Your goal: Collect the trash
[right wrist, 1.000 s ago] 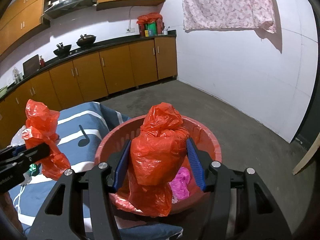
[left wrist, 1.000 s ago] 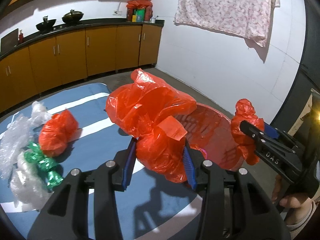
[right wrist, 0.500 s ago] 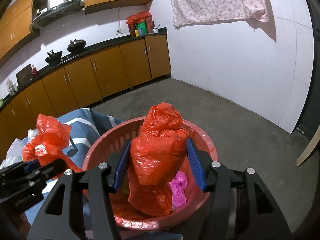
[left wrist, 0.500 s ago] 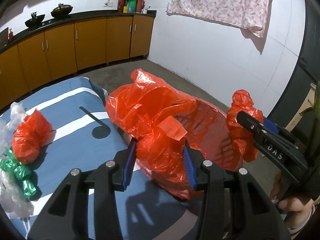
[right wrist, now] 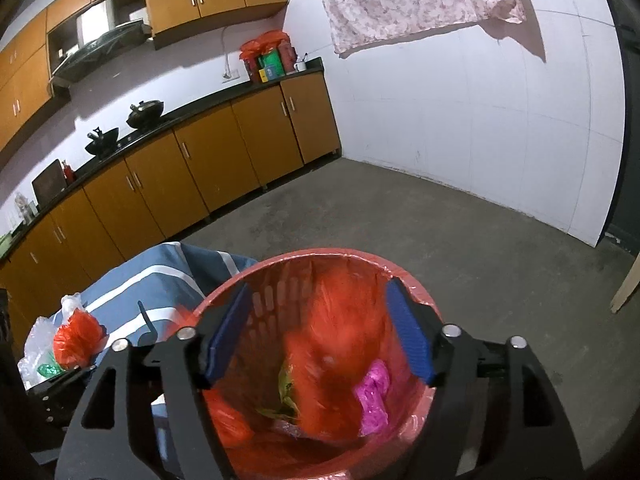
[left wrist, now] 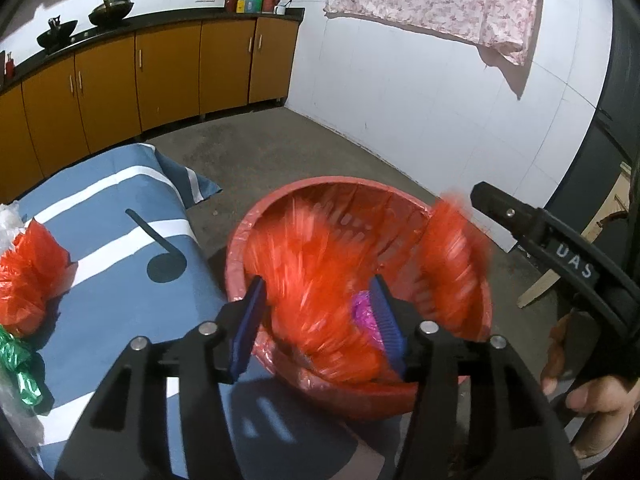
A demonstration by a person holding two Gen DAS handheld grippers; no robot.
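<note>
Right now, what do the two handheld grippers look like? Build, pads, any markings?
Both are matte black plastic frames with slotted cut-outs and silver pivot bolts. Left gripper and right gripper each carry two ribbed blue finger pads. The right one's side shows white "UAS" lettering in the left wrist view. No cables or sleeves clearly visible.

Your left wrist camera looks forward and down along its gripper, close above the near rim of the red basket (left wrist: 236,264), with the blue striped cloth (left wrist: 120,216) at its left. Your right wrist camera also faces forward and down, closer over the same basket (right wrist: 416,296), seeing deep inside it. Both views share the basket, the cloth, the orange cabinets (left wrist: 168,72) and the pink floral sheet (right wrist: 404,0) on the white wall.
</note>
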